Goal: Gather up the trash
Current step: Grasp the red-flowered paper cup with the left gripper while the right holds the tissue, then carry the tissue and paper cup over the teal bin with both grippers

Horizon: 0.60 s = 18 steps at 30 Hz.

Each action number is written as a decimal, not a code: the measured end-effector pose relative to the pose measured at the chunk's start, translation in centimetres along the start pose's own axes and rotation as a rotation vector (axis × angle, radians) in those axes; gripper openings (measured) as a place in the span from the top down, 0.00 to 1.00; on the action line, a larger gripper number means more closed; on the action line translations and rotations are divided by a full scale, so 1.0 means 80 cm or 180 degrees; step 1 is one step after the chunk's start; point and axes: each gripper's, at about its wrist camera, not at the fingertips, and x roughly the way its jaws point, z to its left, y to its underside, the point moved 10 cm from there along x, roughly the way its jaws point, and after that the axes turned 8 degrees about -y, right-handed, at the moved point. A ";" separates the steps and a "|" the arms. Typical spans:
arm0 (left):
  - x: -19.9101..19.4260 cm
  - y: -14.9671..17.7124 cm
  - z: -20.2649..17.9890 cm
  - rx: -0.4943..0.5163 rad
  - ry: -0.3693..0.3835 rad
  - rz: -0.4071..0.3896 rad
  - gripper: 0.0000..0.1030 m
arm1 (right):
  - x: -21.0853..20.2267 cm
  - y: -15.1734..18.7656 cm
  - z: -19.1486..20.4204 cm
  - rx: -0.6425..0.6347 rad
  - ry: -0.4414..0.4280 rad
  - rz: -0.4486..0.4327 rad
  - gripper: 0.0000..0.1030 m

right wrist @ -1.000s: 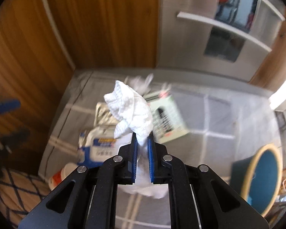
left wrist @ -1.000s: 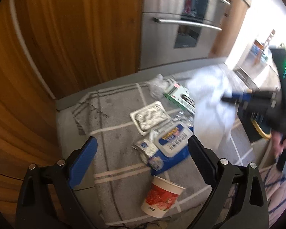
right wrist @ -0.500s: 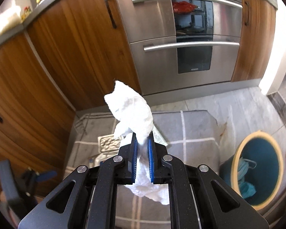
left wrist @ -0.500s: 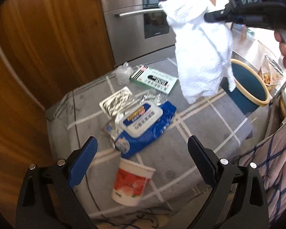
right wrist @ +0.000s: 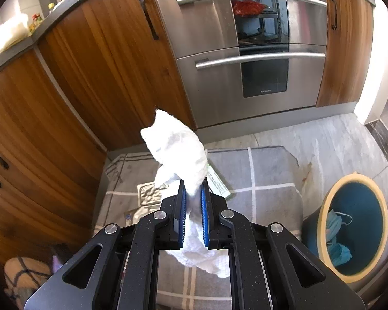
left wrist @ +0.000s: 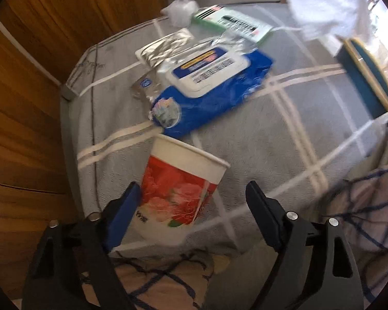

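Note:
My right gripper (right wrist: 193,193) is shut on a crumpled white paper towel (right wrist: 178,152) and holds it high above the grey mat; the towel also shows at the top right of the left wrist view (left wrist: 326,2). A teal bin with a yellow rim (right wrist: 354,227) stands at the right, with blue face masks inside. My left gripper (left wrist: 194,201) is open, its jaws on either side of a red-and-white paper cup (left wrist: 178,191) on the mat. Behind the cup lie a blue wet-wipe pack (left wrist: 209,85), a foil tray (left wrist: 165,49) and a green-white box (left wrist: 235,23).
The grey checked mat (left wrist: 271,134) lies on the floor in front of wooden cabinets (right wrist: 77,90) and a steel oven (right wrist: 251,51). A crumpled clear plastic wrap (left wrist: 181,13) lies at the mat's far edge. The bin (left wrist: 367,75) stands just off the mat's right side.
My left gripper has dropped down and forward so its open jaws now flank the paper cup. My right gripper has lifted the towel a little higher and nearer the bin.

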 end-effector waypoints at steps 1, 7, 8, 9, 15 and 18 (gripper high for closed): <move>0.008 0.000 0.000 -0.0007 0.0003 0.0042 0.20 | 0.000 0.001 0.000 -0.0004 0.0001 0.0003 0.89; 0.038 0.003 0.002 -0.0051 0.0040 0.0207 0.42 | -0.001 0.001 -0.002 0.0002 0.0016 0.0014 0.89; 0.038 0.003 0.003 -0.0057 0.0058 0.0208 0.42 | -0.001 0.001 -0.003 0.0006 0.0019 0.0016 0.89; 0.038 0.002 0.004 -0.0064 0.0069 0.0197 0.43 | -0.001 0.002 -0.004 0.0010 0.0024 0.0017 0.89; 0.014 -0.009 0.004 -0.0061 0.0092 -0.0068 0.44 | -0.001 0.001 -0.006 0.0030 0.0025 0.0016 0.89; -0.003 -0.014 -0.001 0.0008 0.0072 -0.0241 0.44 | -0.001 0.002 -0.004 -0.0003 0.0028 0.0026 0.89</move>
